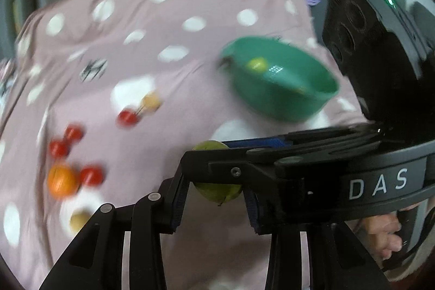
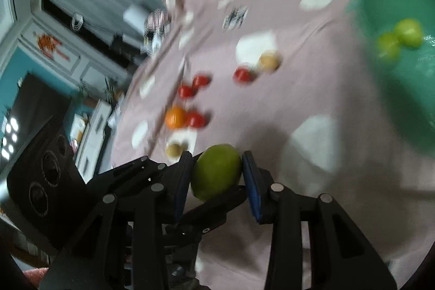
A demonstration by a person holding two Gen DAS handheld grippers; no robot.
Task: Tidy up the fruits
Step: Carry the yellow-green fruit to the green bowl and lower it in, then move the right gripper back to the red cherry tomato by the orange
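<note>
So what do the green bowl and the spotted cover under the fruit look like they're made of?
Green bowl: probably plastic, smooth and glossy; a light reflects off its inner wall and the colour is uniform. Spotted cover: woven fabric, matte pink with white dots; it creases and drapes over the edge. Motion blur hides any finer texture.

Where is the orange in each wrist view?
Left wrist: orange at lower left on the dotted cloth, a red fruit just right of it.
Right wrist: orange left of centre, same red fruit right of it.
Shared landmark: green bowl, at right in both views.
</note>
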